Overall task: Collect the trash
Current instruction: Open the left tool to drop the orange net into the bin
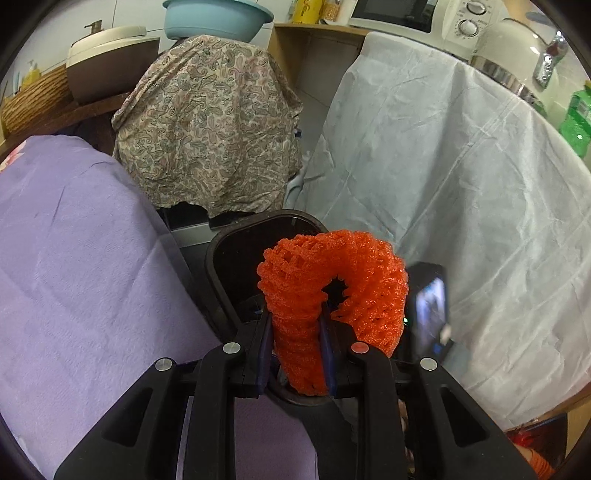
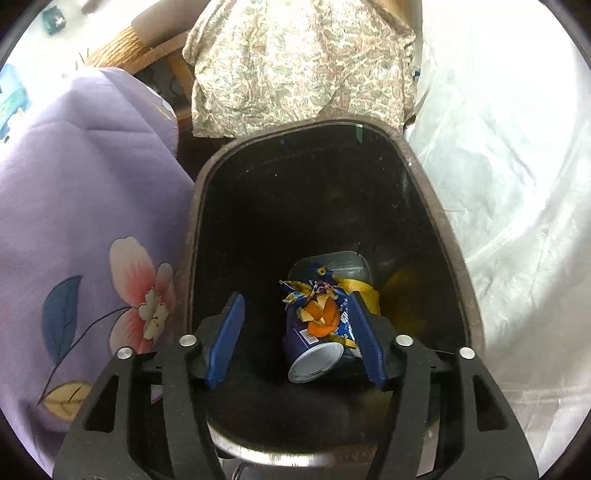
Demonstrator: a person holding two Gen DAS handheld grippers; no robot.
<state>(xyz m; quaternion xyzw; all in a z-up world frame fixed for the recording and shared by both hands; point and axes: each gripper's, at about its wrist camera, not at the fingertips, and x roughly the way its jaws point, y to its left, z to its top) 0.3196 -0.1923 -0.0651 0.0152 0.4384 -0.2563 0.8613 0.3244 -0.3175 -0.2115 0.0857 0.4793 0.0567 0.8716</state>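
An orange foam fruit net [image 1: 332, 266] curls up from between the blue pads of my left gripper [image 1: 295, 321], which is shut on its lower end. It hangs over the dark trash bin [image 1: 221, 243]. In the right wrist view my right gripper [image 2: 295, 301] stands open above the mouth of the bin [image 2: 195, 206], with nothing pressed between its pads. Deep inside lie a blue paper cup [image 2: 314, 350] on its side, orange peel [image 2: 323, 314], a yellow wrapper [image 2: 364, 291] and a clear plastic tub [image 2: 340, 264].
A purple flowered cloth [image 2: 74, 221] drapes the left side of the bin, a paisley cloth [image 2: 295, 55] hangs behind it, and a white sheet [image 2: 517, 184] covers the right. A dark device with a lit screen [image 1: 430, 306] sits right of the net. Behind stand a blue basin [image 1: 218, 18] and a microwave [image 1: 399, 13].
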